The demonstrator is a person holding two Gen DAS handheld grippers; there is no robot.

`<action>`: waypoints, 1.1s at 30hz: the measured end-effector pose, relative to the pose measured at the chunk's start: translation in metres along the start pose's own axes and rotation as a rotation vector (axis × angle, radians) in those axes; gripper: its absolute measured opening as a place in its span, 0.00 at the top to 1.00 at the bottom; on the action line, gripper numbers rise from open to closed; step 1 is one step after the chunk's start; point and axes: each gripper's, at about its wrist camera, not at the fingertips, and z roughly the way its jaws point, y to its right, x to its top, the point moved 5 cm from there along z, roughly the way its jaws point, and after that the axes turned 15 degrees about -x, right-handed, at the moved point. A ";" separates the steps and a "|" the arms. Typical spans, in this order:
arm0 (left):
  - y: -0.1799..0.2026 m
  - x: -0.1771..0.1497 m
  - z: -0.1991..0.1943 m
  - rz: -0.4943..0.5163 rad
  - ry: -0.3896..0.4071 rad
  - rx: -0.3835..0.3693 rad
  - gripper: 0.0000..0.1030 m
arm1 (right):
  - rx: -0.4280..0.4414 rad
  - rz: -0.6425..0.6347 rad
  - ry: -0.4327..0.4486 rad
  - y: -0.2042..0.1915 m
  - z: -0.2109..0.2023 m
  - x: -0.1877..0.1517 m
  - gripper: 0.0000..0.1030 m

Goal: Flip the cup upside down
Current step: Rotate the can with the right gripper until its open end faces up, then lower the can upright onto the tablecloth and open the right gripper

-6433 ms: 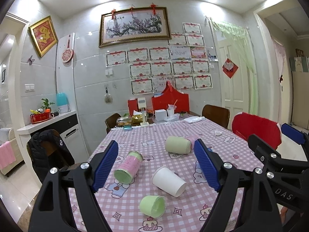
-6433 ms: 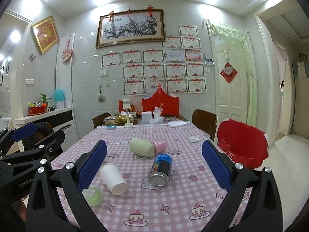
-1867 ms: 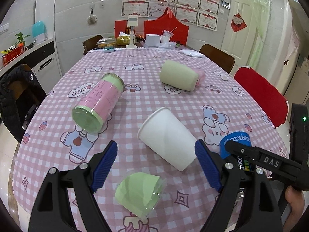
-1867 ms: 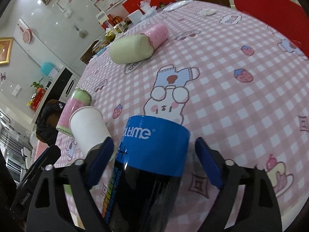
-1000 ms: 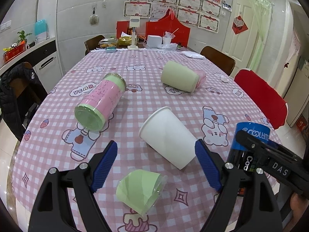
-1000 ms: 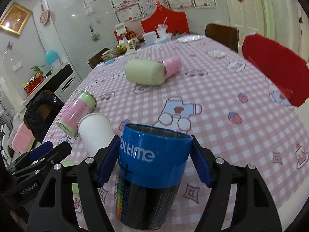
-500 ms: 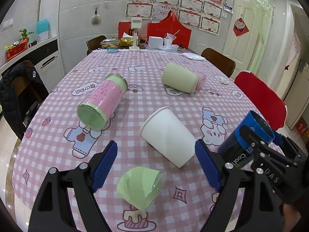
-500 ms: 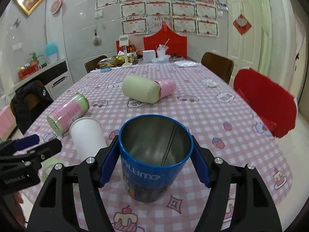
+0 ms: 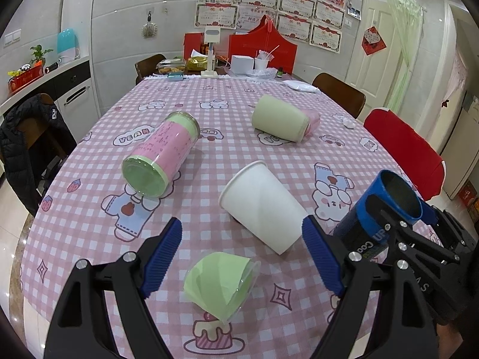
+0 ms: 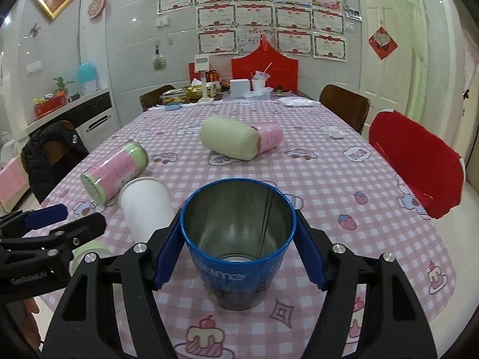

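My right gripper [image 10: 238,254] is shut on a blue metal cup [image 10: 236,266], gripping it near the rim. The cup's open mouth faces up and toward the camera, and it is held just above the pink checked tablecloth [image 10: 344,185]. In the left wrist view the blue cup [image 9: 386,206] appears tilted at the right, in the right gripper [image 9: 401,221]. My left gripper [image 9: 242,254] is open and empty, low over the table's near edge. A white paper cup [image 9: 260,206] lies on its side between and beyond its fingers. A small green cup [image 9: 221,281] lies just in front of it.
A pink and green tumbler [image 9: 161,155] lies on its side at the left. A pale green cup with a pink one [image 9: 281,122] lies further back. Boxes and clutter [image 9: 239,62] stand at the far end. A red-covered chair [image 9: 404,149] is at the right.
My right gripper has turned the blue cup from bottom-up to mouth-up and tilted it toward the camera. My left gripper has stayed open and nearly still.
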 end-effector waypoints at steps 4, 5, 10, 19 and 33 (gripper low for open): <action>-0.002 -0.002 -0.006 0.001 0.008 0.006 0.21 | 0.003 -0.005 0.006 -0.004 -0.004 -0.001 0.36; -0.002 -0.002 -0.008 0.001 0.010 0.006 0.21 | 0.004 -0.004 0.006 -0.004 -0.004 -0.001 0.36; -0.001 -0.001 -0.018 0.004 0.024 0.006 0.21 | 0.026 0.017 0.011 -0.002 -0.011 -0.001 0.32; 0.013 0.001 -0.042 0.036 0.074 -0.003 0.21 | 0.063 0.053 0.034 0.002 -0.032 0.003 0.26; 0.048 0.009 -0.104 0.133 0.236 -0.005 0.21 | 0.084 0.123 0.162 0.024 -0.098 0.020 0.16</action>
